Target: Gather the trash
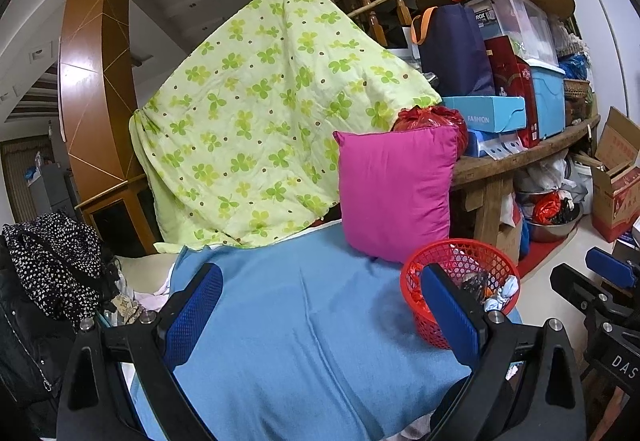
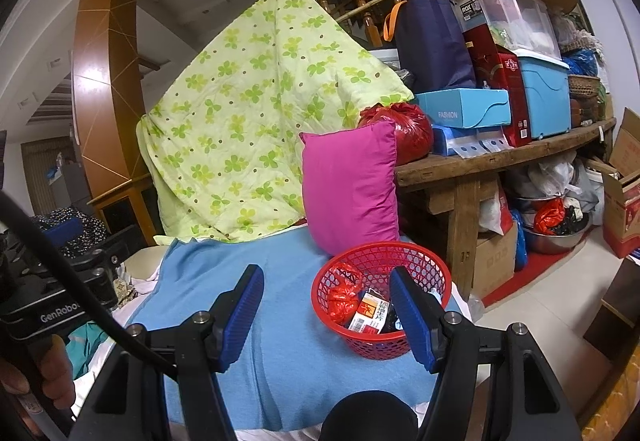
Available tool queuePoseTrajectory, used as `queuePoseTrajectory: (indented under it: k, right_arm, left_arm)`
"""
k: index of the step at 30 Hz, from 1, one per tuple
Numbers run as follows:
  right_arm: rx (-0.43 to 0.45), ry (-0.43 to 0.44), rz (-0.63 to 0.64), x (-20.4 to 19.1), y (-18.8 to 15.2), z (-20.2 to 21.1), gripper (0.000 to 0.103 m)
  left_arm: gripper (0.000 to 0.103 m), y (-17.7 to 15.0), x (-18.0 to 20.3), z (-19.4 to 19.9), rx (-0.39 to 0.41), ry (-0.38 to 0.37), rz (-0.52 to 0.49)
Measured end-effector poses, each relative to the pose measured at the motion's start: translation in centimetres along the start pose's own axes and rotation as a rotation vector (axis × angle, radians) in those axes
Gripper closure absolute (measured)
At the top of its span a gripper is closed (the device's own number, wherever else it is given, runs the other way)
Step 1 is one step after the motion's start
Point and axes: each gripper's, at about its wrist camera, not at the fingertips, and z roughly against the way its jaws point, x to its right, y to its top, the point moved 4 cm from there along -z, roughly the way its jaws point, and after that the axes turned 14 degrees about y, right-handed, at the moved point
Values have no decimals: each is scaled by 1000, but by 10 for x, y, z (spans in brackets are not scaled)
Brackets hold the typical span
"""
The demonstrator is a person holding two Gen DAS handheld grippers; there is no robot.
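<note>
Red plastic mesh basket (image 2: 380, 305), matt

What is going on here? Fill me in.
A person holds a two-finger gripper in each hand over a blue blanket, collecting trash. The left gripper and right gripper are both open and empty. A red mesh basket sits on the blanket in front of a pink pillow and already holds crumpled red plastic, a printed packet and other scraps. No loose trash shows on the blanket.
</note>
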Motion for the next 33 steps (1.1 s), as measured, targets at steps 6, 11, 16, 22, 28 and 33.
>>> queuePoseTrajectory:
  k: [6, 11, 16, 22, 28, 33]
  right_arm:
    - [-3, 2, -1, 1, -1, -1, 34]
    - [0, 2, -1, 2, -1, -1, 34]
    - [-1, 0, 2, 2, 0, -1, 34]
    - [7, 0, 0, 4, 0, -1, 34]
    - [6, 0, 1, 4, 0, -1, 34]
    - [1, 2, -1, 3, 2, -1, 34]
  left_arm:
    - [4, -2, 1, -1, -3, -5, -2]
    - [4, -5, 2, -2, -4, -7, -5]
    - [4, -5, 3, -2, -4, -6, -4]
    - [4, -5, 3, -2, -3, -5, -5]
    - [4, -5, 4, -2, -3, -8, -6]
    - [4, -6, 4, -2, -5, -11, -6]
